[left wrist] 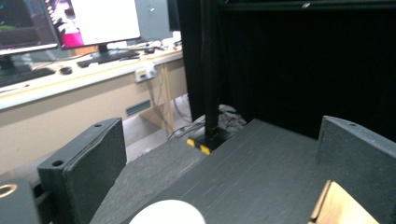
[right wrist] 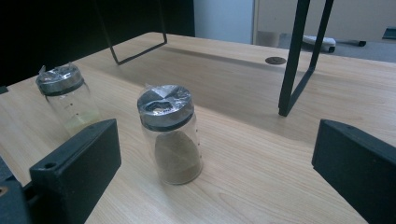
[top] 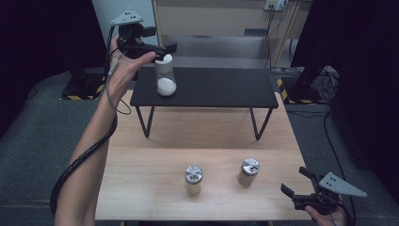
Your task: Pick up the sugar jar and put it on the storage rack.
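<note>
Wooden table (top: 150, 183): pale top; the other things rest on it, directly or by the shelf.
Black shelf (top: 211, 89): raised on thin legs at twelve o'clock from me, flat and dark.
White-lidded jar (top: 165, 75): upright on the shelf's left end, at eleven o'clock, a little white powder in its base. I judge it light, rigid glass or plastic, smooth and likely slippery, and breakable if it tips off the edge. Best taken across the straight body just below the lid, jaws level.
Left gripper (top: 170, 48): my jaws stand wide, level with the jar's lid and not pressing it; its white top (left wrist: 168, 212) shows low between them.
Right gripper (top: 297, 181): at five o'clock, jaws wide, gripping nothing.
Brown-powder jar (right wrist: 171, 135): foil-capped, just ahead of my right jaws.
Second jar (top: 193, 179): near six o'clock, metal cap.
</note>
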